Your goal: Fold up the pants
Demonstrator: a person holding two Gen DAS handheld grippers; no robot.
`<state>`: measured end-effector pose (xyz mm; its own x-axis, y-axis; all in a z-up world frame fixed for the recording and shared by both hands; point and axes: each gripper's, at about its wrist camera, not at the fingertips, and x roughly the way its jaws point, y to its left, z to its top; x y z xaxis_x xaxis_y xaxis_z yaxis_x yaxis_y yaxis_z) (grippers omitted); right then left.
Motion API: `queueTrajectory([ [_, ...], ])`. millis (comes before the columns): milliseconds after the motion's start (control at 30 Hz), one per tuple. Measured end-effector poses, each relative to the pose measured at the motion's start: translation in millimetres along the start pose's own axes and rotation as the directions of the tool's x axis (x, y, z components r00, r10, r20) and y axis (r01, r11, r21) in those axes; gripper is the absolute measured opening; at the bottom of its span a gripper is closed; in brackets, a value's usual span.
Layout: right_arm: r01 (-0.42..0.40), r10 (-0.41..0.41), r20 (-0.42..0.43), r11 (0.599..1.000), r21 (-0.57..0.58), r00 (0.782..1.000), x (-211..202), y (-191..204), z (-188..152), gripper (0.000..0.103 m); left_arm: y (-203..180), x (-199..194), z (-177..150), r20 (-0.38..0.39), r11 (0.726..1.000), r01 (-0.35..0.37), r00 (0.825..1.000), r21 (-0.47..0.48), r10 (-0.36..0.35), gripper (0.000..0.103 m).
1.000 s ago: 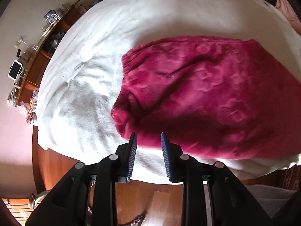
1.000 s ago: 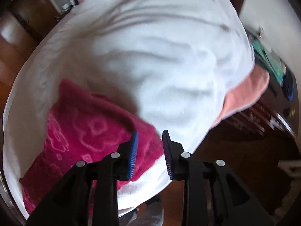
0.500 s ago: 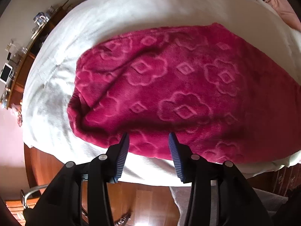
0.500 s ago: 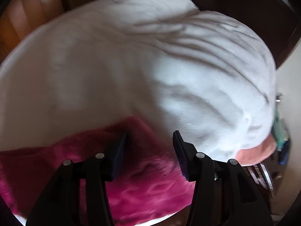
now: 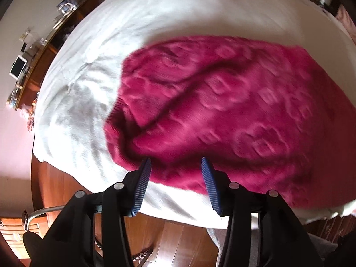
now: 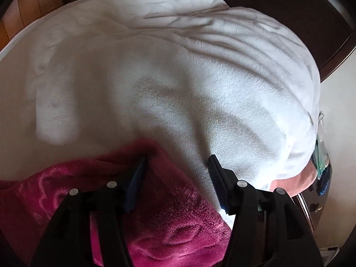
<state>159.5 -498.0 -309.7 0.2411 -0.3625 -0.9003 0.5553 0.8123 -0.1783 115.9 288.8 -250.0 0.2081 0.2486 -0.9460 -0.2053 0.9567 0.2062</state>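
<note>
Both sets of fingers have just been opening, now part open with nothing gripped: left gripper (image 5: 175, 166) hovers at the near hem of the pants (image 5: 222, 111), right gripper (image 6: 178, 162) straddles their corner, left pad over fleece, right pad over the bed (image 6: 178, 77). Pants lie just ahead of both, along the bed's near edge, long axis crosswise. Magenta embossed fleece, bunched and creased at the left end, white cover beyond.

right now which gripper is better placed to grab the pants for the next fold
Probably the right. The right gripper has just been opening and the corner of the pink pants lies loose between its jaws. The left gripper, also just opening, hovers at the near edge of the pants.
</note>
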Motion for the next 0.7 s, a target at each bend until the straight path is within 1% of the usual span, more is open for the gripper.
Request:
queueTrajectory([
  [67,0.008,-0.008,0.007,1.000,-0.010,1.000,-8,1,-1,0.058,15,7,10,-0.003,1.000,-0.012,1.000,-0.025,0.012,0.048],
  [167,0.041,-0.041,0.027,0.999,-0.019,0.999,-24,5,-5,0.058,37,22,25,-0.020,0.998,-0.033,0.999,-0.055,0.032,0.048],
  [300,0.053,-0.055,0.055,0.998,0.042,0.997,-52,6,-11,0.059,58,43,44,-0.033,0.997,-0.041,0.999,-0.072,0.039,0.048],
  [367,0.066,-0.069,0.057,0.996,0.054,0.996,-58,10,-10,0.059,69,57,56,-0.044,0.996,-0.042,0.998,-0.081,0.039,0.048],
  [433,0.086,-0.090,0.056,0.995,0.059,0.994,-65,15,-13,0.060,76,70,66,-0.055,0.995,-0.048,0.998,-0.091,0.043,0.047],
  [467,0.091,-0.094,0.056,0.994,0.064,0.994,-72,18,-19,0.060,80,79,73,-0.073,0.994,-0.049,0.996,-0.101,0.042,0.047],
  [533,0.099,-0.103,0.051,0.992,0.077,0.993,-83,23,-27,0.060,85,92,83,-0.085,0.994,-0.040,0.996,-0.103,0.031,0.047],
  [700,0.112,-0.115,0.029,0.989,0.101,0.993,-98,34,-44,0.060,85,119,99,-0.095,0.997,-0.020,0.995,-0.075,0.013,0.048],
])
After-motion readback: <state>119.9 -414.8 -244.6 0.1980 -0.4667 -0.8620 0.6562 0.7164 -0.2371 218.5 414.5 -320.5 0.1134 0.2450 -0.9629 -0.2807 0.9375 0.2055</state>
